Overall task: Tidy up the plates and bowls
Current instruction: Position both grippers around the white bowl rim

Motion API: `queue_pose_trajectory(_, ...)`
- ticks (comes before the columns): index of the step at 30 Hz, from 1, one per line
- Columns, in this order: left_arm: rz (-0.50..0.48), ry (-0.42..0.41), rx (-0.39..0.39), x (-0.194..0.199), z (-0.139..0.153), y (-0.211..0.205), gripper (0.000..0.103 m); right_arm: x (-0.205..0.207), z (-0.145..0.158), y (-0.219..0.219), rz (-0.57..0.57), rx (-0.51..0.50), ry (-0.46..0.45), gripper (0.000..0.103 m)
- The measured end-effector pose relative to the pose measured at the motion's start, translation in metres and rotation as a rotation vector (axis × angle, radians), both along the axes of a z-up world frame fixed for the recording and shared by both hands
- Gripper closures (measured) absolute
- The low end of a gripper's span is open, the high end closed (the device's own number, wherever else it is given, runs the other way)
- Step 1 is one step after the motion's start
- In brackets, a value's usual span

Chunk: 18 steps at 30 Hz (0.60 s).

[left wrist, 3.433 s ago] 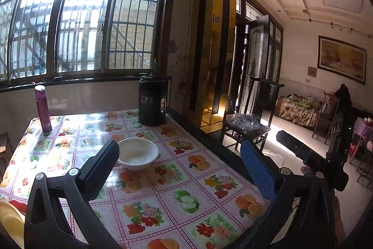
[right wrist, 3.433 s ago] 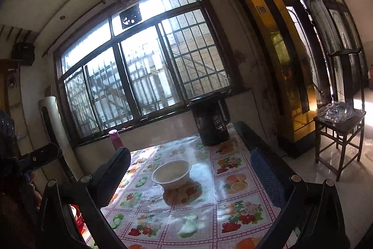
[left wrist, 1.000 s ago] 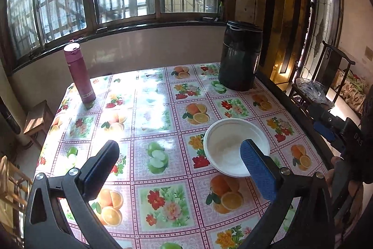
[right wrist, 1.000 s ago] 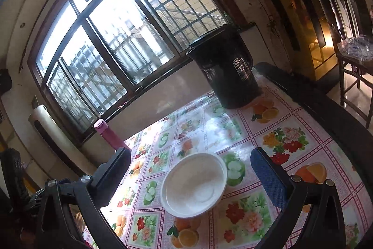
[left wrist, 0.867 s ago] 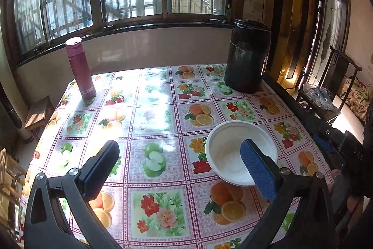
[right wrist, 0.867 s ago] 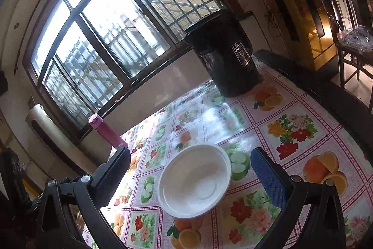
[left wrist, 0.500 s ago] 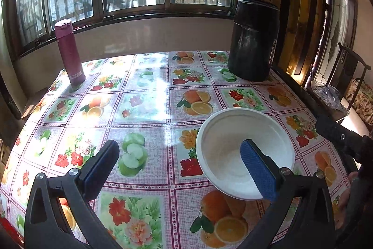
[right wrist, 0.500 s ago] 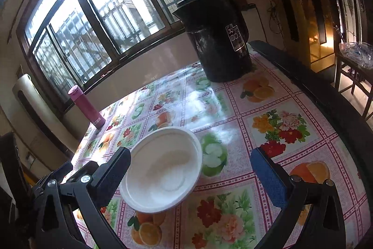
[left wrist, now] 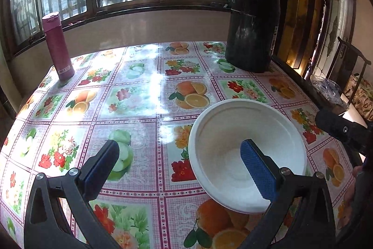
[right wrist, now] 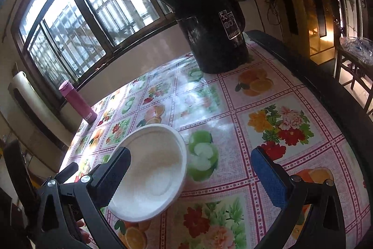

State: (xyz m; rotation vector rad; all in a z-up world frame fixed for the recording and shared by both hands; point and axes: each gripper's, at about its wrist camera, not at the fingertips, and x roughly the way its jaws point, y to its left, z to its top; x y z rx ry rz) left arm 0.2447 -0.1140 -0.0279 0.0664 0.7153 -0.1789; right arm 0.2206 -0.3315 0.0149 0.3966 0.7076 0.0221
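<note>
We are hovering both tools over one white bowl [left wrist: 247, 151], which is sitting upright and empty on the fruit-and-flower tablecloth [left wrist: 130, 99], toward the near right part of the table. From the left gripper [left wrist: 179, 162] the bowl is lying to the right: our blue right finger is hanging over the bowl's hollow while the black left finger is standing well off to the side over a bare lime square, so the near-left rim is falling between the two. From the right gripper [right wrist: 193, 169] the same bowl [right wrist: 153, 169] is lying to the left, with the black finger over its near-left edge and the blue one clear of it over the cloth. Both sets of jaws are standing wide apart and are gripping nothing. The bowl is round, so it is giving us no long axis to line up with; what we are judging instead is which rim to straddle. We are reckoning the left tool is the better placed (its finger is already inside the wall), and the coming move is probably a short drop and a pinch on that rim.

Farther back, a tall black kettle [left wrist: 253, 29] is standing at the far right corner and a pink flask [left wrist: 58, 46] at the far left, both well apart from the bowl. Barred windows are running behind the table, and a dark wooden chair is standing to the right.
</note>
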Motion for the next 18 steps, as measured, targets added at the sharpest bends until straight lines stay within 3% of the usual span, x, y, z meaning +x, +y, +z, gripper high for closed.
queue_pose_trajectory(18, -0.009, 0.03, -0.016, 0.014, -0.013, -0.01, 0.0, 0.009, -0.013, 0.007, 0.025, 0.025, 0.032, 0.0)
